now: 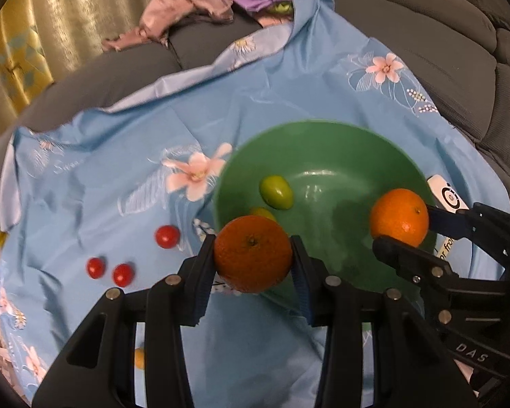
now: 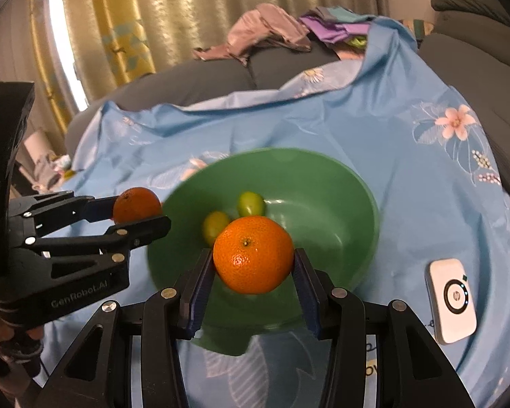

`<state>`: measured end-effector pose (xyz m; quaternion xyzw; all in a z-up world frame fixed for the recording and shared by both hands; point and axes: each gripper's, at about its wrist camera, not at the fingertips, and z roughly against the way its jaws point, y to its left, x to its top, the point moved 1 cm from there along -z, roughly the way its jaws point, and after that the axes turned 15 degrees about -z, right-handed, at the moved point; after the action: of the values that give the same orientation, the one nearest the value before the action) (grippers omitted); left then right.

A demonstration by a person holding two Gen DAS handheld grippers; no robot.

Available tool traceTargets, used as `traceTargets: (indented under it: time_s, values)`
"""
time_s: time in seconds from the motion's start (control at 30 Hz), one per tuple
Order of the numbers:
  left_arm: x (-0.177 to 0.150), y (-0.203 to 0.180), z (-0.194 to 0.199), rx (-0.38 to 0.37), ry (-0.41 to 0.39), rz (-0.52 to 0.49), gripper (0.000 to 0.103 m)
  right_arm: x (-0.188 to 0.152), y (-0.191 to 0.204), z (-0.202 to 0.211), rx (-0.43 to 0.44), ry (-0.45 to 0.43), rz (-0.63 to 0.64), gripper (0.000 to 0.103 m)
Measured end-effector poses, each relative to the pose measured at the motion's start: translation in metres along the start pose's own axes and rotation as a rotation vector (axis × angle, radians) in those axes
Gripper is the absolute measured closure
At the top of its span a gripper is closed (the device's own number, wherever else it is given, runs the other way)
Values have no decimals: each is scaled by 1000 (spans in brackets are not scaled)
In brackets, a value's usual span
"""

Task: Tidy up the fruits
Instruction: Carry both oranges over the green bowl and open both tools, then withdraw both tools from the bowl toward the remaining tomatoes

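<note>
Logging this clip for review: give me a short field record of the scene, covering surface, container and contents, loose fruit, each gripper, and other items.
surface: blue flowered cloth over a grey sofa
container: green bowl
in bowl: two small green fruits
loose on cloth: three small red tomatoes
left gripper: shut on an orange, at the bowl's near-left rim
right gripper: shut on a second orange, over the bowl
other: white device right of the bowl; clothes pile at the back

Black grippers, blue pads, silver screws
</note>
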<state>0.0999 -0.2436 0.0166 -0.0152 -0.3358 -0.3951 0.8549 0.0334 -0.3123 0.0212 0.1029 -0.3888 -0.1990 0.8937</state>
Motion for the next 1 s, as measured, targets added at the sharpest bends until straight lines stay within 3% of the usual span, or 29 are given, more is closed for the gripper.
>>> traceTargets:
  time_s: [0.23, 0.4, 0.6, 0.7, 1.0]
  values:
    - [0, -3, -11, -21, 16, 6, 57, -3, -2, -8, -37, 25, 13, 55]
    - [-6, 2, -10, -16, 27, 26, 40, -3, 3, -5, -41, 23, 15, 55]
    - [-20, 12, 7, -22, 25, 78, 33, -4, 7, 4, -39, 6, -1, 55]
    - [-37, 24, 21, -50, 16, 157, 20, -8, 15, 14, -15, 1, 11, 55]
    - [-107, 67, 67, -230, -41, 522, 14, -25, 54, 38, 94, 8, 73, 55]
